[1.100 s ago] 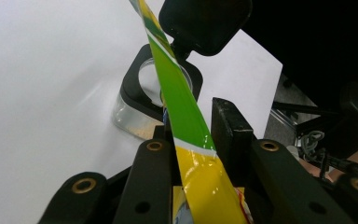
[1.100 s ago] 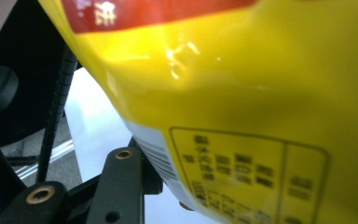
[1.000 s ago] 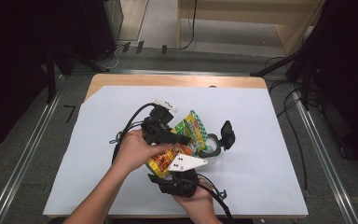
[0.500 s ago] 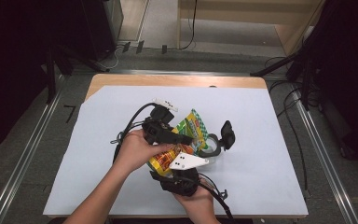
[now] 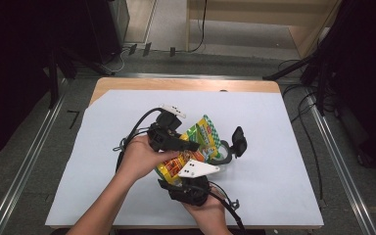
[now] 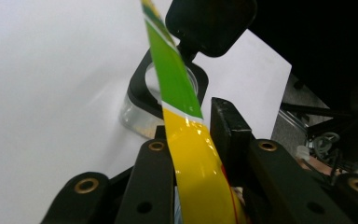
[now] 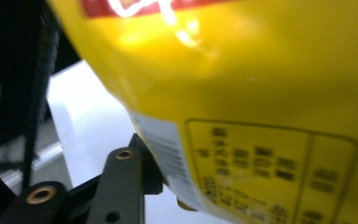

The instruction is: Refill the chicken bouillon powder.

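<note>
My left fingers (image 6: 191, 140) have just closed further on the snack bag (image 5: 196, 147) above the open jar (image 5: 223, 151); my right fingers (image 7: 135, 172) seemingly pinch its bottom, ready for pouring.

Snack pouch (image 5: 196, 147): glossy yellow-green plastic film with bright glare; gripper jaws: matt black plastic with brass-coloured rivets; container (image 6: 142, 109): clear glossy body, black matt rim; table cover (image 5: 284, 147): smooth matt white sheet over wood.

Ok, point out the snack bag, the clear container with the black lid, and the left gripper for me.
snack bag (image 5: 203, 134): high view, on its green upper part.
clear container (image 6: 137, 116): left gripper view, on its clear wall below the black rim.
left gripper (image 5: 192, 145): high view, between its fingers at the bag.
</note>
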`<state>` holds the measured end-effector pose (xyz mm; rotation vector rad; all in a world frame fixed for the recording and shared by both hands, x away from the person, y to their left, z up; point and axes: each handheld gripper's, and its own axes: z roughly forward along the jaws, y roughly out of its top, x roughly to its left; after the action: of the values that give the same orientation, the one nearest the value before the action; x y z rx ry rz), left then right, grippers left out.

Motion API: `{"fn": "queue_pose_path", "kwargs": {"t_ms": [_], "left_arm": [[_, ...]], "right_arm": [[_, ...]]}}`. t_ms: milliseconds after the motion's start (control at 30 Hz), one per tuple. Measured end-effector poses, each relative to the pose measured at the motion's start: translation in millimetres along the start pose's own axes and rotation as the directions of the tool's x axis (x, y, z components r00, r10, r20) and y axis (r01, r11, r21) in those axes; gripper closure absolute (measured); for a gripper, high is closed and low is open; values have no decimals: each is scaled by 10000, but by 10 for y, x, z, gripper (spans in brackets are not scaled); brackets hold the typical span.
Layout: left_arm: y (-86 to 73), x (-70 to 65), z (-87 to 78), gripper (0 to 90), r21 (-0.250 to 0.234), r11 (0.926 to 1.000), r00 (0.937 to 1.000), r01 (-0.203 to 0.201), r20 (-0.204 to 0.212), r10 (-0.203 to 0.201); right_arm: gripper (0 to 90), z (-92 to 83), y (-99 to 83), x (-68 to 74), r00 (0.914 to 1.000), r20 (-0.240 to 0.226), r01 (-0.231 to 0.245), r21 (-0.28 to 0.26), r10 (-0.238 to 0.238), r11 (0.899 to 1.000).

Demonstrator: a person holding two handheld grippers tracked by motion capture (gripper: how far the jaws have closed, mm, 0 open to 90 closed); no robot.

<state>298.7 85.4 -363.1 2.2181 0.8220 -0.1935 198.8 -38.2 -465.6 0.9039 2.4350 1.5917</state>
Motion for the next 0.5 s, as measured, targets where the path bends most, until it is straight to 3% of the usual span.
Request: {"fn": "queue_pose_path", "kwargs": {"t_ms": [333,500], "left_arm": [[68,-8,11,842,355,9990,9996,264,-67,-262],[101,-16,21,839,498,9980,9993,376,-16,-376]], "right_arm": [[607,9,37,26,9982,133,578,329,-583,9978],[637,-4,59,20,9995,92,312,395,-316,9987]]}}
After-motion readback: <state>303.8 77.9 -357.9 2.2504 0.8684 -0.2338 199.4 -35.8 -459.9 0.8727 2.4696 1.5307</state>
